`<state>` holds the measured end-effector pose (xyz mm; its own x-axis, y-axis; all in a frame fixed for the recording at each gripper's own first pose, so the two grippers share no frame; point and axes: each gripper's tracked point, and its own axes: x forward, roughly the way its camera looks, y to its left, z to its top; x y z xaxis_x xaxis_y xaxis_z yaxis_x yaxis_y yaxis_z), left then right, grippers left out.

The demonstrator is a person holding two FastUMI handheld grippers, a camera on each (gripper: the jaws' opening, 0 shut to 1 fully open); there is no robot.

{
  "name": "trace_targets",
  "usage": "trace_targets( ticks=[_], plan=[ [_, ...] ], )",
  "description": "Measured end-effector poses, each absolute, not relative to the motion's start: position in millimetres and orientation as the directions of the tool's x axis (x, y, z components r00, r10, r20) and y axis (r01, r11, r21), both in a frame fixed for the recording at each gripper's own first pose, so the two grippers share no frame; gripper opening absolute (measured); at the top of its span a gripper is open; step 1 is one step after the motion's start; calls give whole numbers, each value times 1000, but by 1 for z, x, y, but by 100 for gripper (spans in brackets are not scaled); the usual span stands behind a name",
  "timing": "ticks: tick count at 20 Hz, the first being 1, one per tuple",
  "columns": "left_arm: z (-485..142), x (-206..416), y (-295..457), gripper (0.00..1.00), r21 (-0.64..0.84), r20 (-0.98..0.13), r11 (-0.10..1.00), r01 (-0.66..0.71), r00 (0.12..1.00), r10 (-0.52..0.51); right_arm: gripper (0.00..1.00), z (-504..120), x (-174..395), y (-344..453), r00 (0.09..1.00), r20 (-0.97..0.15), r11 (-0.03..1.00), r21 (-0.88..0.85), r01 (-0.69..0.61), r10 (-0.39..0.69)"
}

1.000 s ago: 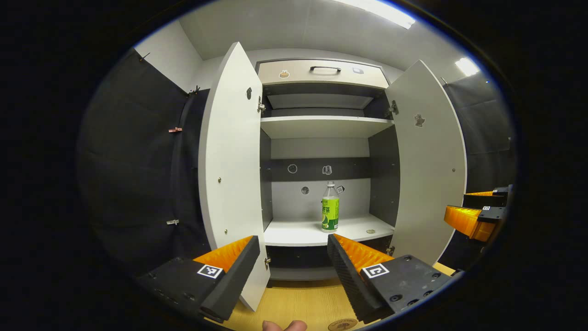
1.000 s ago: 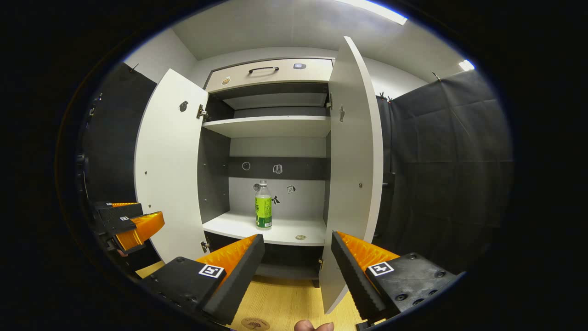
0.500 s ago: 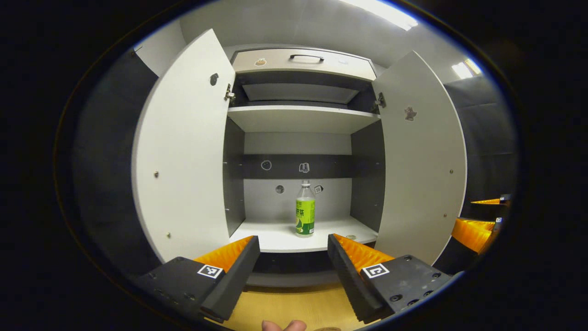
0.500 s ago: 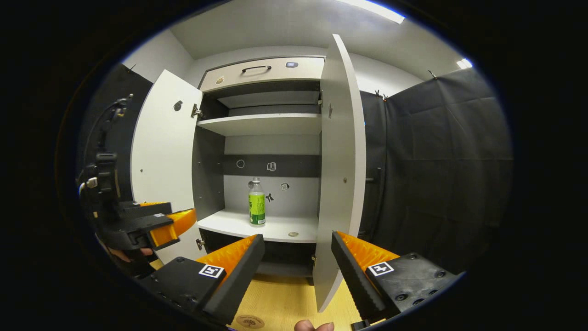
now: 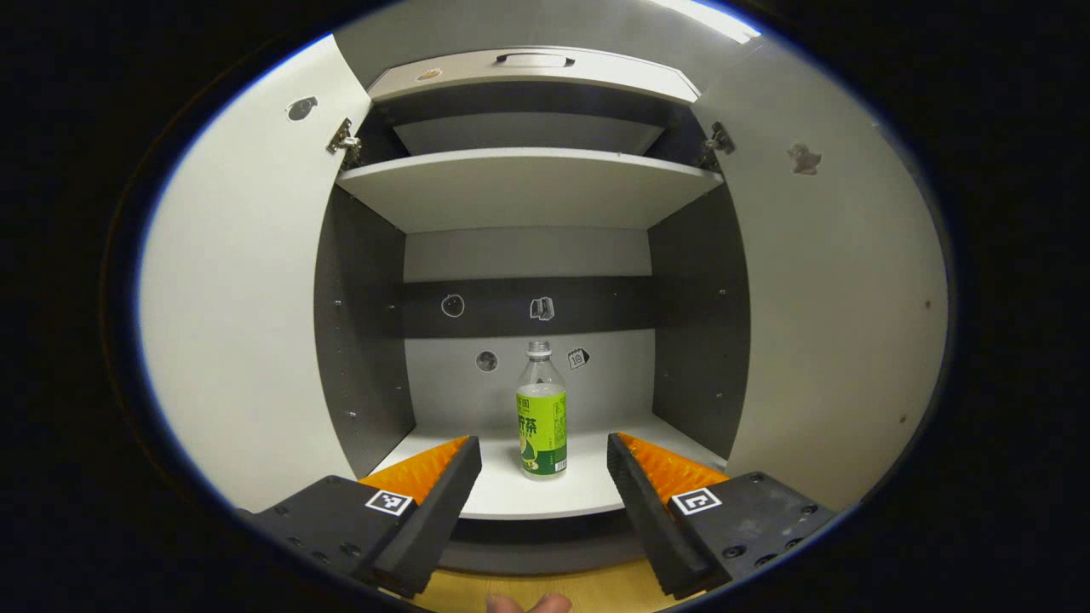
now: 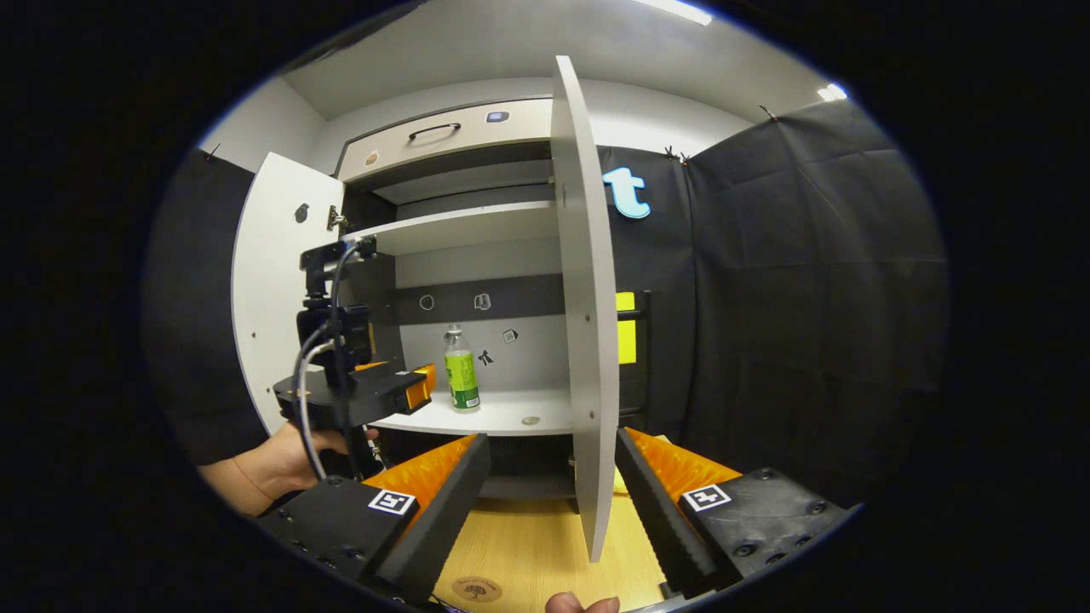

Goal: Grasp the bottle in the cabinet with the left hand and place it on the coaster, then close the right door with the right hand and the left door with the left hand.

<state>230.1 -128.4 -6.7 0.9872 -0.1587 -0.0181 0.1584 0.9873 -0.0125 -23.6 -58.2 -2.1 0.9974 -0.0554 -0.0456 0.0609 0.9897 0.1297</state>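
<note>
Left gripper (image 5: 543, 460), jaws spread wide at the lower centre of the frame, faces the upright bottle (image 5: 541, 413) on the cabinet's lower shelf (image 5: 511, 489) (likely light, smooth plastic), best pinched around its labelled body.

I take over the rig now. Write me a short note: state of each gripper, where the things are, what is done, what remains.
Left gripper: open, at the cabinet's lower shelf, aimed at the bottle, not touching it.
Right gripper: open, empty, before the right door's edge.
Bottle upright on the shelf. Coaster on the table, empty. Left door and right door both open.
Done: nothing. Left: grasp the bottle, place it, close both doors.
</note>
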Motion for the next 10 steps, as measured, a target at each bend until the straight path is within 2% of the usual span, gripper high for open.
trace_targets(
  ticks=[10],
  plan=[
    [-46,361,-133,94,-29,-64,996,83,994,-84,99,-11,-27,-105,980,-74,981,57,188,-183]
  ],
)
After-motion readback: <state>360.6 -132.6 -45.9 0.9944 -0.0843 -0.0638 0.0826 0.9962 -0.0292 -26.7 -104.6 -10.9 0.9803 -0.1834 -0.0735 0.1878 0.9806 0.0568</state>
